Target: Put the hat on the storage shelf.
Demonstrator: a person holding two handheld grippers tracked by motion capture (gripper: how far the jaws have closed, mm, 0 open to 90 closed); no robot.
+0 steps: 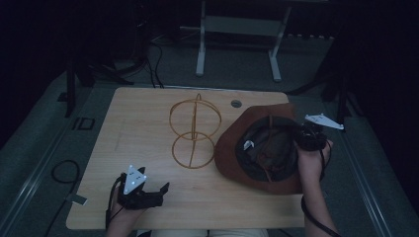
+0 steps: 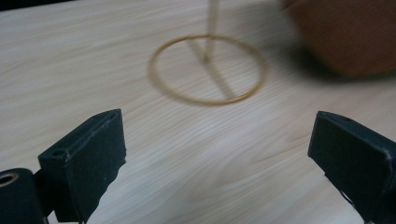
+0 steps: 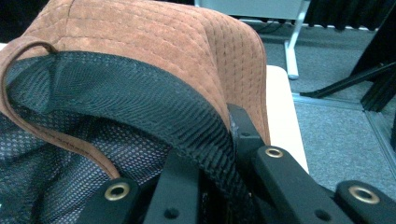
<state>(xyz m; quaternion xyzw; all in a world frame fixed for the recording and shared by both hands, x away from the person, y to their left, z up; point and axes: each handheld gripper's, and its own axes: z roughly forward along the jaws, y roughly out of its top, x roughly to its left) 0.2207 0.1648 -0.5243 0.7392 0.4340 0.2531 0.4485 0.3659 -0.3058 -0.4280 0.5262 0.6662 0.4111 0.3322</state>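
Dark floor and a pale metal frame surround a light wooden table point(image 1: 148, 113); on it, going by size, lies first a brown suede hat point(image 1: 257, 148), upside down at about three o'clock from the table's middle, its brim curling up and its black mesh lining point(image 3: 116, 107) facing the ceiling; near the middle, just beside the hat at its nine o'clock, stands a thin gold wire stand point(image 1: 193, 132), two rings on an upright rod, its base ring flat on the wood; whether hat and stand touch I cannot tell.

At the hat's three o'clock edge the right gripper point(image 1: 309, 137) has its jaws closed on the inner band and brim; at the table's seven o'clock the left gripper point(image 1: 157, 193) hovers low over bare wood with its jaws wide apart, holding nothing, aimed toward the stand's base ring point(image 2: 208, 69).

Judging by the sagging brim and the folds in the lining, the hat is light, soft and floppy; it will likely droop from a one-sided hold, so the stiffer stitched band is the sounder place to take it, with a second hold on the opposite brim; the suede should give good friction; the wire stand looks light and easily tipped.
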